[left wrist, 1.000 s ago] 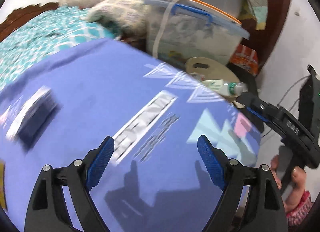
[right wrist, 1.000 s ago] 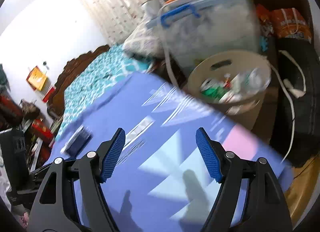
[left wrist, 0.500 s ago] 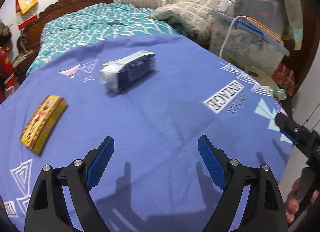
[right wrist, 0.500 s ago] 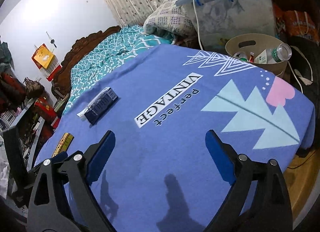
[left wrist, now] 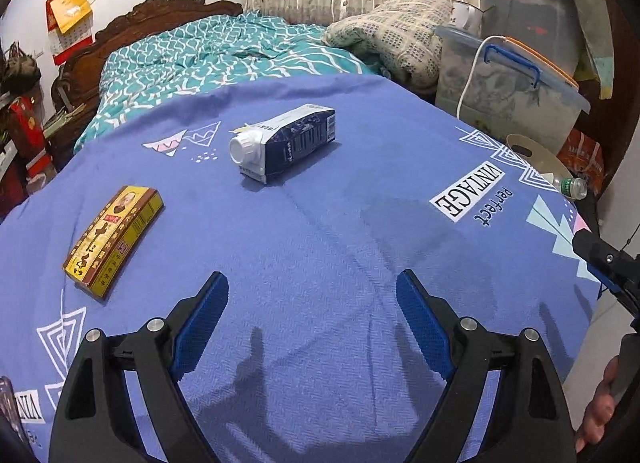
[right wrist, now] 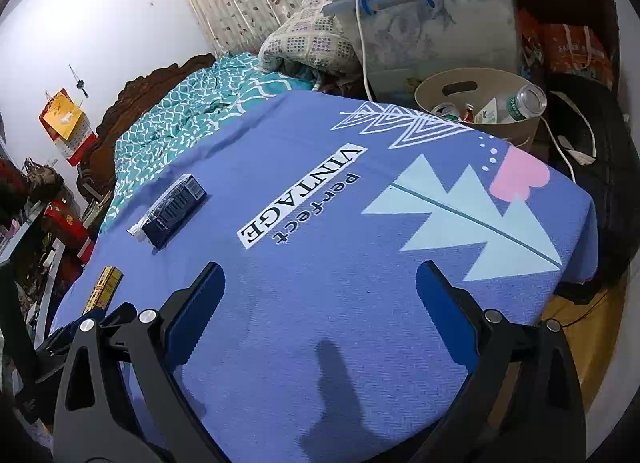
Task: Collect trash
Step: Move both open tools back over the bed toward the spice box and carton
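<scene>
A dark blue drink carton (left wrist: 285,142) with a white cap lies on its side on the blue cloth-covered table (left wrist: 340,223), ahead of my left gripper (left wrist: 312,291). A yellow and brown flat box (left wrist: 114,235) lies to its left. My left gripper stands open with only cloth between its fingers. My right gripper (right wrist: 320,283) hovers over the near middle of the table (right wrist: 360,303), its jaws still opening with nothing between them. From there the carton (right wrist: 170,212) and the yellow box (right wrist: 103,288) lie far left. A beige bin (right wrist: 478,111) holding a bottle and cans stands beyond the table's far right corner.
A bed with a teal cover (left wrist: 224,51) lies behind the table. A clear storage tub (right wrist: 436,23) with a blue handle and a folded checked blanket (right wrist: 308,39) stand behind the bin. A white cable (right wrist: 560,143) hangs at the right edge. A person's hand (left wrist: 600,411) holds the right gripper's handle.
Both views swung left from the bin toward the table's middle, bringing the carton and yellow box into sight. The right gripper's jaws have spread wider. The left jaws kept their width.
</scene>
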`<action>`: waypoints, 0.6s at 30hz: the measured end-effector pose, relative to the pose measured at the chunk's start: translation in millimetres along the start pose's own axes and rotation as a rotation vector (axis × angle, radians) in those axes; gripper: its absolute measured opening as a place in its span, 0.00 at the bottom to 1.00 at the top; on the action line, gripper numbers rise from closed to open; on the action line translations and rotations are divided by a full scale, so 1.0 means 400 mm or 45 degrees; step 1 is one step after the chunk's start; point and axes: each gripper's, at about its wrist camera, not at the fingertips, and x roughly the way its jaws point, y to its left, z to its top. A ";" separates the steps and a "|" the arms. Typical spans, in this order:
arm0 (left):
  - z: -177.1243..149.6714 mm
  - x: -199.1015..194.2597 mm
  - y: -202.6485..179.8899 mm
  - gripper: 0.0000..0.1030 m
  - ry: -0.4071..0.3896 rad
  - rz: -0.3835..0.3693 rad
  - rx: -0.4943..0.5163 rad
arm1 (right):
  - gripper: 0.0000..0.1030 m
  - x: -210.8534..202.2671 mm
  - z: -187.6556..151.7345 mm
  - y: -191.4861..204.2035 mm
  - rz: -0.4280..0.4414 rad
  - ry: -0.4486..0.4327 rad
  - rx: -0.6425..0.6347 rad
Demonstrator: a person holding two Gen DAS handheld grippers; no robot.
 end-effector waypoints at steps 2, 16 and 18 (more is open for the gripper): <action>0.000 0.001 -0.006 0.80 0.000 0.003 0.006 | 0.93 -0.003 -0.002 -0.007 -0.009 -0.010 0.002; -0.005 0.006 -0.007 0.80 0.013 0.063 0.006 | 0.93 0.001 -0.015 0.005 0.029 -0.046 0.016; -0.005 0.007 -0.006 0.80 0.015 0.069 0.006 | 0.93 0.003 -0.016 0.008 0.026 -0.047 0.013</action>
